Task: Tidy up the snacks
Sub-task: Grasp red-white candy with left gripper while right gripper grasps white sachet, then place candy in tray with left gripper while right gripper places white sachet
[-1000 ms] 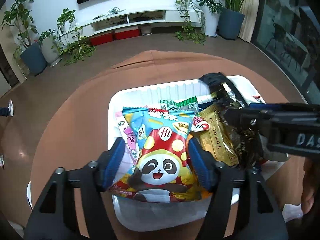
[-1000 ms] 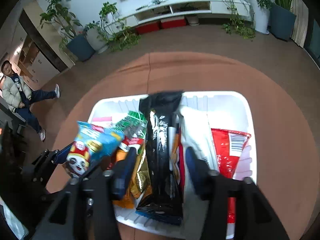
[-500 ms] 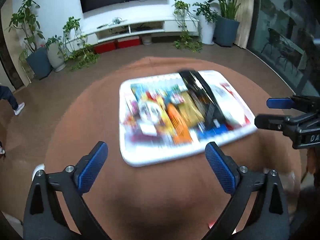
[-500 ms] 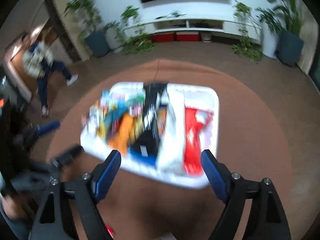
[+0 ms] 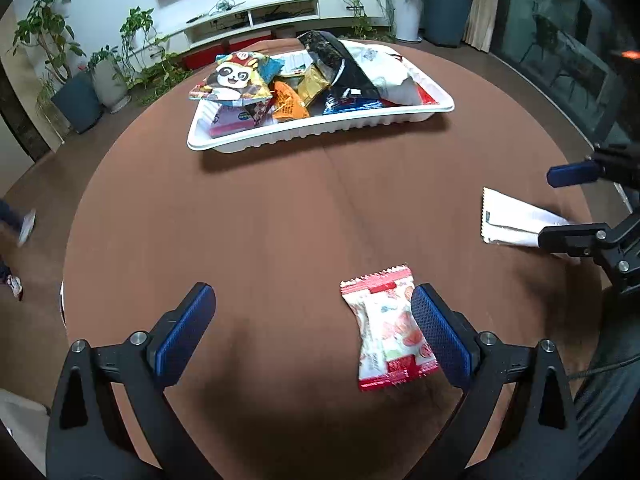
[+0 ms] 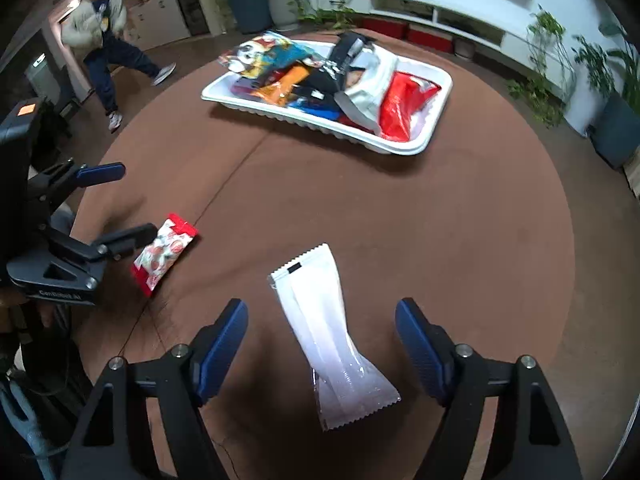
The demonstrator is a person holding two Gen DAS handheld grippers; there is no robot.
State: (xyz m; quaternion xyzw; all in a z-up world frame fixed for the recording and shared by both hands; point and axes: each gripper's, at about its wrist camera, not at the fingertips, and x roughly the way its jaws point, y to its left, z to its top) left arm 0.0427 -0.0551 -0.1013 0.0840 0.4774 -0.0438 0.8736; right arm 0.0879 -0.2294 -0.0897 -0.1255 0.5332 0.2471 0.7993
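A white tray (image 5: 320, 130) full of snack packets stands at the far side of the round brown table; it also shows in the right wrist view (image 6: 434, 120). A panda packet (image 5: 232, 80) lies on top at its left end. My left gripper (image 5: 312, 328) is open and empty, low over the near table. A red-and-white strawberry candy packet (image 5: 386, 332) lies just inside its right finger and shows in the right wrist view (image 6: 164, 250). My right gripper (image 6: 322, 344) is open, with a plain white packet (image 6: 328, 340) lying on the table between its fingers, also seen in the left wrist view (image 5: 512, 222).
The round brown table (image 5: 280, 208) stretches between the grippers and the tray. A person (image 6: 102, 28) sits beyond the table at the left. Potted plants (image 5: 76, 92) and a low white TV shelf (image 5: 280, 16) stand behind.
Both grippers let go of their packets in the tray, opened wide and pulled back to the near side of the table. The panda packet now lies on the tray.
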